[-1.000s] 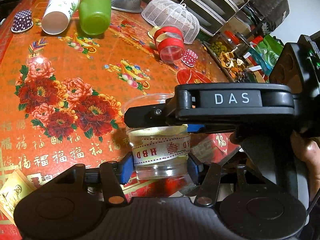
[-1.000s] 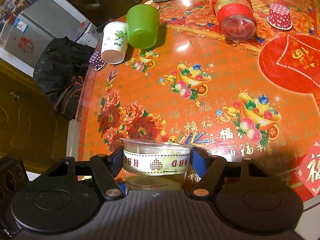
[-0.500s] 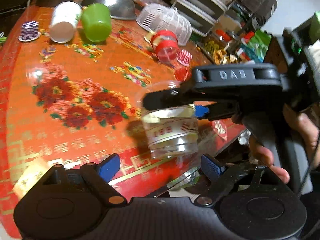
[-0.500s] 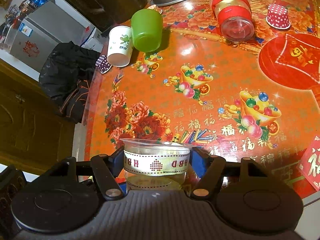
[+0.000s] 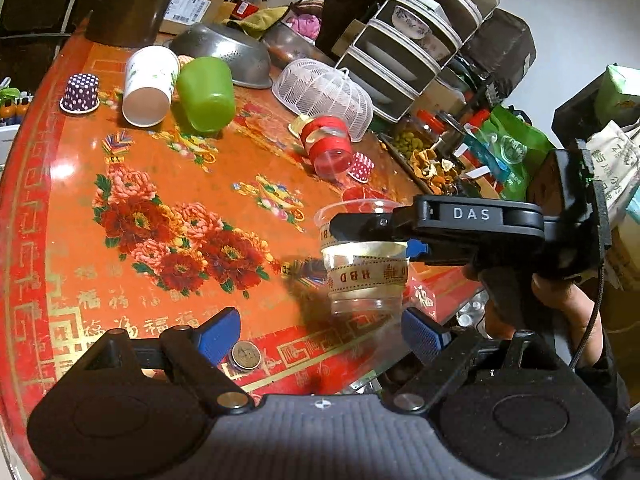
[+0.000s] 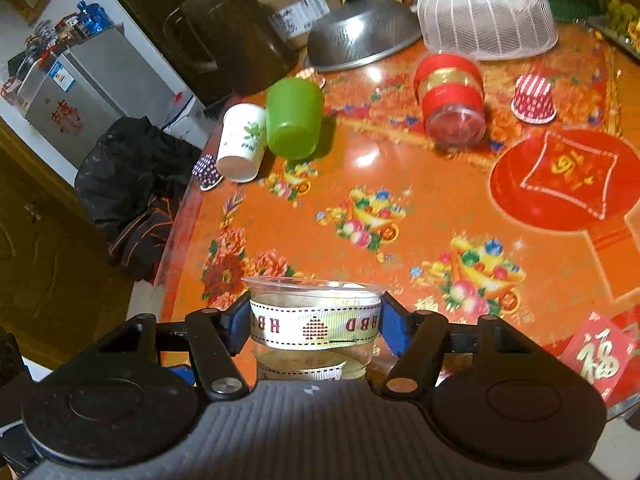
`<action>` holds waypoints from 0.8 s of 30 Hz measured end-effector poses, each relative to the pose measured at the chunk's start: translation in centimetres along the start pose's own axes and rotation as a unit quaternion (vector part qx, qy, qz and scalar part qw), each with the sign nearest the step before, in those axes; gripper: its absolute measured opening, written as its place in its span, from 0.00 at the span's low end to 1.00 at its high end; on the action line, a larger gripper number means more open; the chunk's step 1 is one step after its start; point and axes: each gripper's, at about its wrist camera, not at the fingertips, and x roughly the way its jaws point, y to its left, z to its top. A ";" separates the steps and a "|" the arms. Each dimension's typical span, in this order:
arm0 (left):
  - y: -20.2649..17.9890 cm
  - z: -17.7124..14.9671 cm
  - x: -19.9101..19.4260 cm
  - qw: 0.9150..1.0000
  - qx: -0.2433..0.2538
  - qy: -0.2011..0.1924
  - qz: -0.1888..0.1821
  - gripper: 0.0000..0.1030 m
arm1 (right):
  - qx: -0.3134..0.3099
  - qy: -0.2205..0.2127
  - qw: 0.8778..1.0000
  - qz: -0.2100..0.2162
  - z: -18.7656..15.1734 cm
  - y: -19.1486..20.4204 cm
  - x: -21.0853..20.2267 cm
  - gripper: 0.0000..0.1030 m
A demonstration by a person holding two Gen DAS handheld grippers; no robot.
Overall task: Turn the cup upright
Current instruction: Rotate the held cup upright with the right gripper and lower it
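Note:
A clear plastic cup with an "HBD" ribbon band [image 5: 366, 270] stands mouth up near the table's front right edge, held above or just on the cloth. My right gripper [image 6: 314, 322] is shut on this cup [image 6: 314, 326], its blue pads [image 6: 390, 326] pressing both sides. In the left wrist view the right gripper's black body [image 5: 472, 216] reaches in from the right. My left gripper [image 5: 320, 334] is open and empty, its blue pads [image 5: 218, 336] wide apart in front of the cup.
Lying on their sides: a green cup [image 5: 206, 94], a white paper cup [image 5: 150, 80], a red-banded clear cup [image 5: 330, 146]. Two small dotted paper cups [image 5: 80, 92] sit mouth down. A steel colander [image 5: 224, 52] and white mesh cover [image 5: 324, 92] stand behind. A coin [image 5: 245, 354] lies near the front edge.
My left gripper let go of the ribbon cup, opened wide and drew back. The right gripper kept its hold and the cup stays mouth up, now further right near the table edge.

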 end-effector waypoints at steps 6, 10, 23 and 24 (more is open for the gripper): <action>0.1 0.0 0.0 1.000 -0.003 -0.005 -0.001 0.87 | -0.013 -0.038 0.999 -0.013 -0.3 0.0 -0.7 0.63; 0.3 0.0 0.0 1.000 -0.008 -0.012 0.004 0.87 | -0.040 -0.087 0.995 -0.025 -0.7 0.5 -1.6 0.64; 1.2 -0.1 -0.6 0.999 -0.019 -0.042 0.008 0.87 | -0.121 -0.296 0.945 -0.071 -4.6 1.4 -1.9 0.64; 1.3 -0.1 -0.7 0.999 -0.020 -0.046 0.008 0.87 | -0.127 -0.316 0.938 -0.070 -5.2 1.3 -1.7 0.64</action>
